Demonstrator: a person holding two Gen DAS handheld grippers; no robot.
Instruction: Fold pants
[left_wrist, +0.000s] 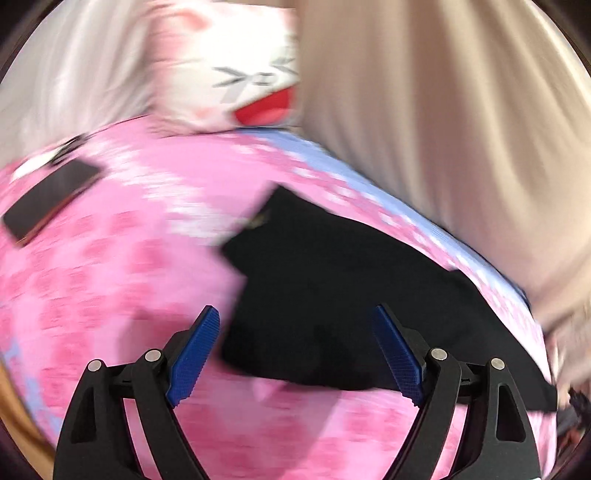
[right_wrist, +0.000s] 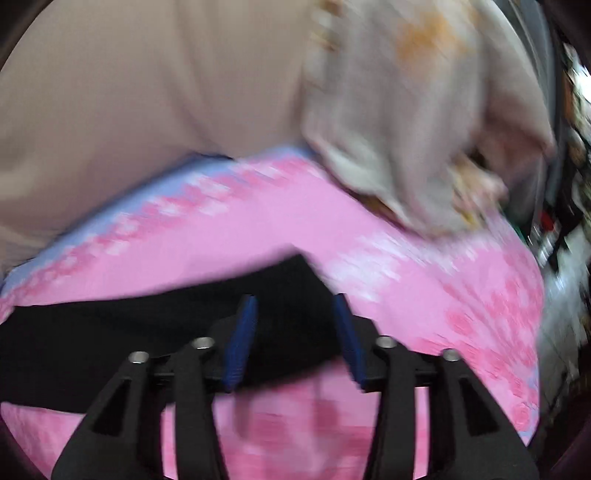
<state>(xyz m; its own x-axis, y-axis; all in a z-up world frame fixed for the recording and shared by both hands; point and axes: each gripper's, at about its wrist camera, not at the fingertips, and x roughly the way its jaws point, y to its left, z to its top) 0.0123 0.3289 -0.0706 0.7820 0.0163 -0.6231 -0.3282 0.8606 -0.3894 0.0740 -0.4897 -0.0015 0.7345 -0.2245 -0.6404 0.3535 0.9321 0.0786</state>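
Left wrist view, left gripper (left_wrist: 295, 332) spread wide over black pants (left_wrist: 332, 280) on pink bedspread (left_wrist: 110, 277), right gripper (right_wrist: 293, 325) parted, gripping nothing, all motion-blurred

Black pants (left_wrist: 332, 280) on pink bedspread (left_wrist: 110, 280)

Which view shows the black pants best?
The left wrist view: the pants lie there nearly whole on the pink sheet, with corners and edges visible, though blurred. The right wrist view shows only a strip, partly behind the right claw.
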